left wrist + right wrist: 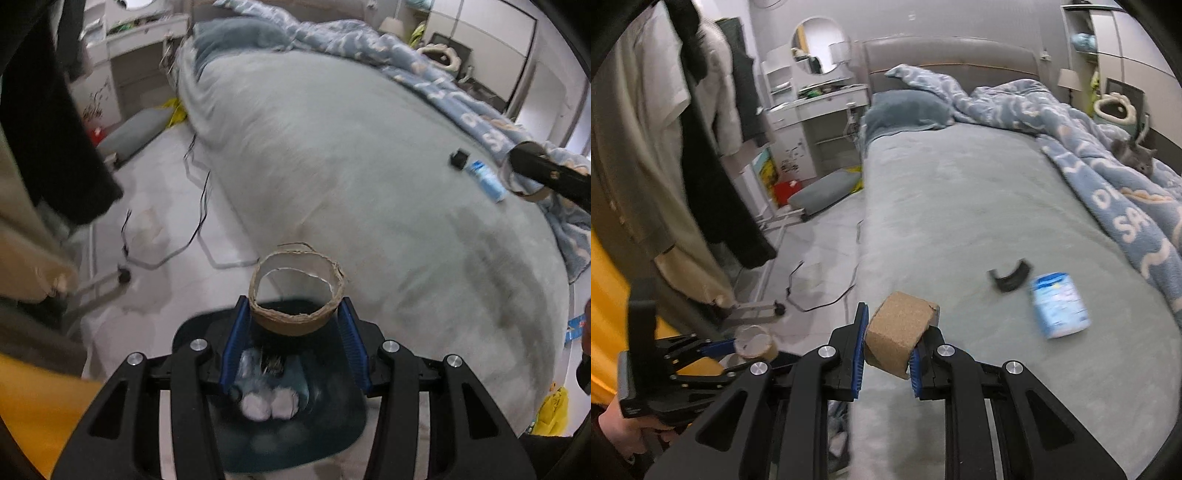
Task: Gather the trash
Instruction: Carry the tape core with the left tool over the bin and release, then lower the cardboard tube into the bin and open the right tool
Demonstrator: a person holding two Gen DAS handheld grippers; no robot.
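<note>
My left gripper (295, 306) is shut on an open brown cardboard tube (295, 295), its torn rim facing the camera. It hangs over a dark bin (332, 424) on the floor by the bed, with pale plastic trash (266, 384) inside. My right gripper (899, 325) is shut on a squashed brown cardboard tube (897, 332) above the bed's edge. On the grey bedsheet lie a blue-and-white can (1060, 306) and a curved black piece (1010, 277). The right wrist view shows the left gripper (738, 347) low at the left with its tube (755, 347). The right gripper (532, 166) appears at the left wrist view's right edge.
A wide bed (960, 221) carries a rumpled blue duvet (1108, 192) with a grey cat (1137, 158) on it. Coats hang on a rack (701, 147) to the left. Black cables (820, 302) and a grey cushion (823, 192) lie on the floor. A yellow surface (605, 295) is close at the left.
</note>
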